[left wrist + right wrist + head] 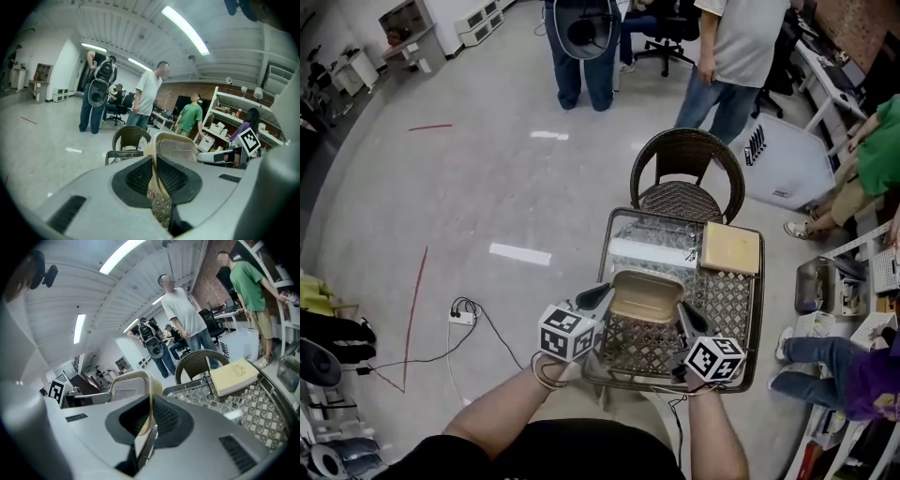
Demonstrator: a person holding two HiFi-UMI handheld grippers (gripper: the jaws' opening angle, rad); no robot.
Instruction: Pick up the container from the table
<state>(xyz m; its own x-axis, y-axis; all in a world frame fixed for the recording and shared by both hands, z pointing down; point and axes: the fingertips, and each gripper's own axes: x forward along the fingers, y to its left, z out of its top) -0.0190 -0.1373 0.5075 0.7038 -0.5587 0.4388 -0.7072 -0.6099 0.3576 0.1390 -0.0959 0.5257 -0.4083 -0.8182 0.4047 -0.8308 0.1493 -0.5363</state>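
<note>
At the table's near edge, the person's forearms reach in from below, each hand carrying a gripper with a marker cube. The left gripper (602,295) has its jaws pinched on the left rim of the container (645,295), and the right gripper (684,314) is pinched on the right rim. In the left gripper view the black pads of the left gripper (154,173) press together on the thin beige wall of the container (176,147). The right gripper view shows the same clamp by the right gripper (151,416) on the opposite wall of the container (129,387).

The container is an open, empty beige tub. It is held between the two grippers over the near half of the lattice-topped table (756,319) and appears raised off the top.

At the table's far right corner lies a flat tan book (730,247). Just past the far edge stands a dark wicker chair (686,173). Farther off on the grey floor, several people stand.
</note>
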